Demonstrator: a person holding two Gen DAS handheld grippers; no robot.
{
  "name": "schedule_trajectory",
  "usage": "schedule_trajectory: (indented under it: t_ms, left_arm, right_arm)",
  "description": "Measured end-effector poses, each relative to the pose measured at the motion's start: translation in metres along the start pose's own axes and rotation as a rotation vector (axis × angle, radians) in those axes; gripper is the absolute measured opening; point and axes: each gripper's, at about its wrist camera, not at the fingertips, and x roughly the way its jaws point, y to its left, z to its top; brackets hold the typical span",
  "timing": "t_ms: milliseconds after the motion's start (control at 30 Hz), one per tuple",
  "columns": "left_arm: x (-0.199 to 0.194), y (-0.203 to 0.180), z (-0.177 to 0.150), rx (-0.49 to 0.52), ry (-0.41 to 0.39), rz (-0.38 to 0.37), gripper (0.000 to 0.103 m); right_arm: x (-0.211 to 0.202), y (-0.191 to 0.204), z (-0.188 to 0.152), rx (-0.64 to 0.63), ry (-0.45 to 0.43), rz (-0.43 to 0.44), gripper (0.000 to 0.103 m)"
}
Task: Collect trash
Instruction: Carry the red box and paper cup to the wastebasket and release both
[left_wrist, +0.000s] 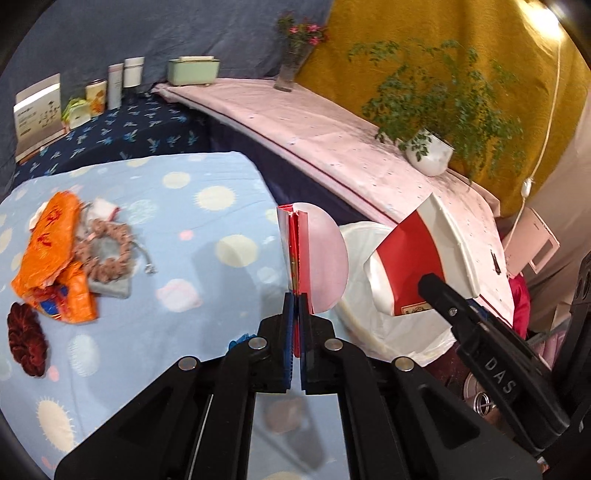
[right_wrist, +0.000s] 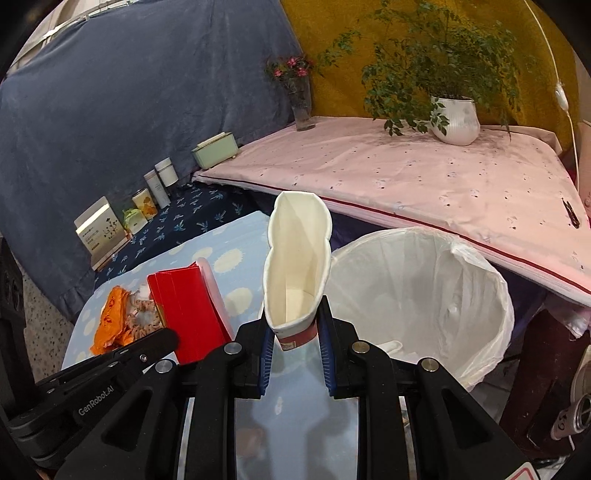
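Left gripper (left_wrist: 296, 295) clamped tight on a flattened red packet (left_wrist: 297, 247), jaws nearly touching. Packet stands on edge, thin, red with a white upper corner and a pale pink round flap at 3 o'clock of it. From the right wrist view, same packet (right_wrist: 188, 314) shows a broad glossy red face with creases.

Right gripper (right_wrist: 295, 325) closed on a crushed paper cup (right_wrist: 297, 266), pads pressing its base from both sides. Cup squashed oval, cream inside, rolled white rim, red band and small print near the bottom. In the left view, cup (left_wrist: 417, 258) reads red and white, lying at 3 o'clock of the packet.

White-lined bin (right_wrist: 436, 280) at 3 o'clock of the cup, just beside it, mouth open; both held items up near its rim, over the edge of the blue dotted cloth (left_wrist: 147, 221).

Further out at 9 o'clock on that cloth: orange wrapper (left_wrist: 48, 258), beige scrunchie (left_wrist: 107, 254) touching it, dark red scrunchie (left_wrist: 27, 343) close by at 7 o'clock.
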Motion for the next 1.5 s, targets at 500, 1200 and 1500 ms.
schedule_trajectory:
  t_ms: [500, 1200, 1500]
  left_arm:
    - [0.051, -0.089, 0.006, 0.120, 0.045, -0.082, 0.002]
    - [0.060, -0.057, 0.004, 0.032, 0.054, 0.001, 0.041]
    - [0.029, -0.026, -0.001, -0.011, 0.016, 0.043, 0.041]
  right_arm:
    - [0.005, -0.083, -0.001, 0.082, 0.012, -0.100, 0.021]
    - [0.005, -0.090, 0.000, 0.104, -0.002, -0.121, 0.053]
    - [-0.011, -0.053, 0.001, 0.044, -0.019, -0.080, 0.055]
